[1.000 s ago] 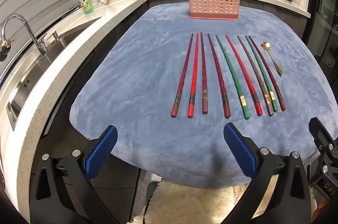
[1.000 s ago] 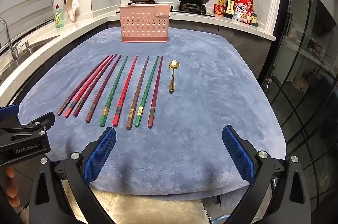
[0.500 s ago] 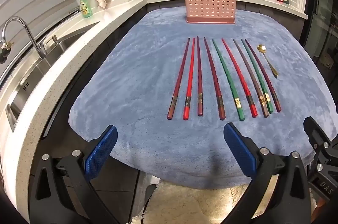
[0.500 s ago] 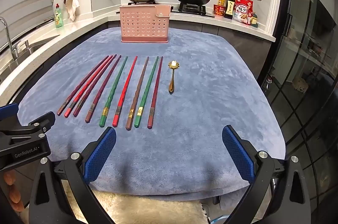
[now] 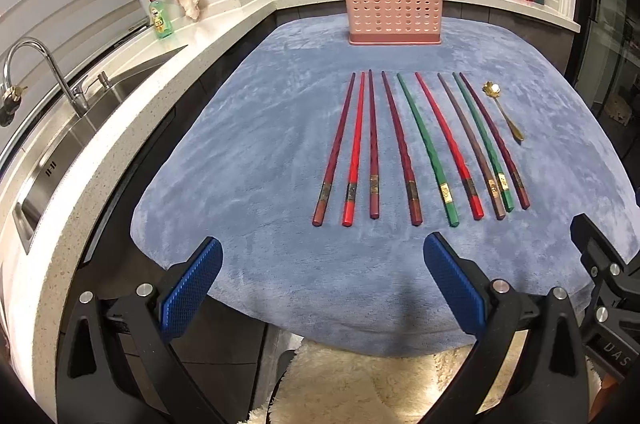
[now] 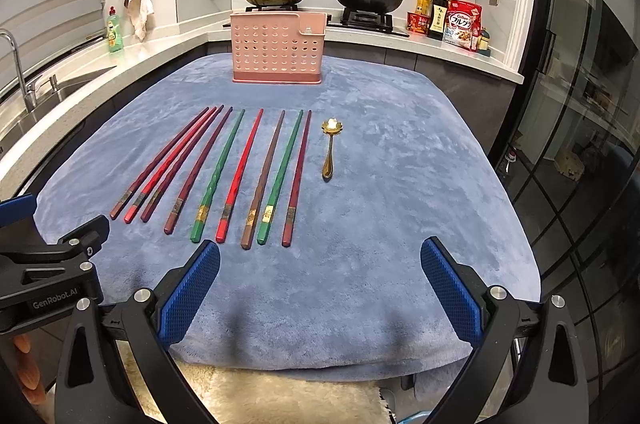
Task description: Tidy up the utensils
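- Nine red, green and brown lacquered chopsticks (image 6: 224, 176) plus small gold flower-bowled spoon (image 6: 329, 151) lined up mid-cloth for sorting
- Perforated pink plastic holder (image 6: 277, 47) waiting at far edge
- Left gripper (image 5: 318, 278) and right gripper (image 6: 320, 286) both released, empty, poised at near edge

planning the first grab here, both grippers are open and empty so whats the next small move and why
Probably bring the right gripper forward and down toward the gold spoon. It lies alone on the blue cloth, just right of the nine chopsticks, on that gripper's side. Nothing shows above the rim of the pink utensil holder, and the left gripper hangs back too.
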Demonstrator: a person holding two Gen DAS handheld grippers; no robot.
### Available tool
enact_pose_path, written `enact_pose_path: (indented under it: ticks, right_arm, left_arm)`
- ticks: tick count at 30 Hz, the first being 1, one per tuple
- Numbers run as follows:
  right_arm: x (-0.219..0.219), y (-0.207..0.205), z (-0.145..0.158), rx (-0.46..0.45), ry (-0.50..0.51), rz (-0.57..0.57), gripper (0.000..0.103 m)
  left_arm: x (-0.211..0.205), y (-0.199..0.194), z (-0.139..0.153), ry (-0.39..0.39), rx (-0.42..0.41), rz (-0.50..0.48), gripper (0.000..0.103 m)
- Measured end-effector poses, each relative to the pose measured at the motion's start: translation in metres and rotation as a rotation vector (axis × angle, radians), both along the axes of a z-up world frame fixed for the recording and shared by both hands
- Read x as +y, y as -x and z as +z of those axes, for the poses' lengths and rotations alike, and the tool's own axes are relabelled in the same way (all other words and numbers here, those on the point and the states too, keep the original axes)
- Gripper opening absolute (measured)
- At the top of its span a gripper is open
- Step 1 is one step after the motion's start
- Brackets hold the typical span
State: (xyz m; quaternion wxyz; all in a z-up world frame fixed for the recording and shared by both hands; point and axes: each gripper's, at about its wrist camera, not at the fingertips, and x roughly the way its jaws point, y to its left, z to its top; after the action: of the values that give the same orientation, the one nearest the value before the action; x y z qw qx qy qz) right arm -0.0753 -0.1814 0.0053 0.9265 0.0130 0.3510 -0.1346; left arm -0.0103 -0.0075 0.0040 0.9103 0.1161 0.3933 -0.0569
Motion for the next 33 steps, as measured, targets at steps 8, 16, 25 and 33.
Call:
enact_pose_path:
  ticks: [8,16,25,33]
  right_arm:
    - [-0.0036,0.0005,-0.0005,-0.001,0.000,0.002,0.096]
    - [-0.0041,0.0013,-0.0003,0.000,0.000,0.001,0.096]
    - [-0.0064,0.0029,0.0004,-0.003,-0.004,-0.005,0.096]
    - [-0.0063,0.0033,-0.0002,-0.003,-0.002,-0.008,0.096]
  left_arm:
    - [-0.0016,0.0004,-0.0002,0.008,0.001,-0.009,0.096]
    - [-0.0046,0.0020,-0.0013,-0.004,-0.005,-0.009,0.096]
    - [-0.0021,-0.0002,-0.0027,0.001,0.006,-0.006,0.096]
    - [-0.0006,0.0000,-0.0031,0.009,0.005,-0.015,0.096]
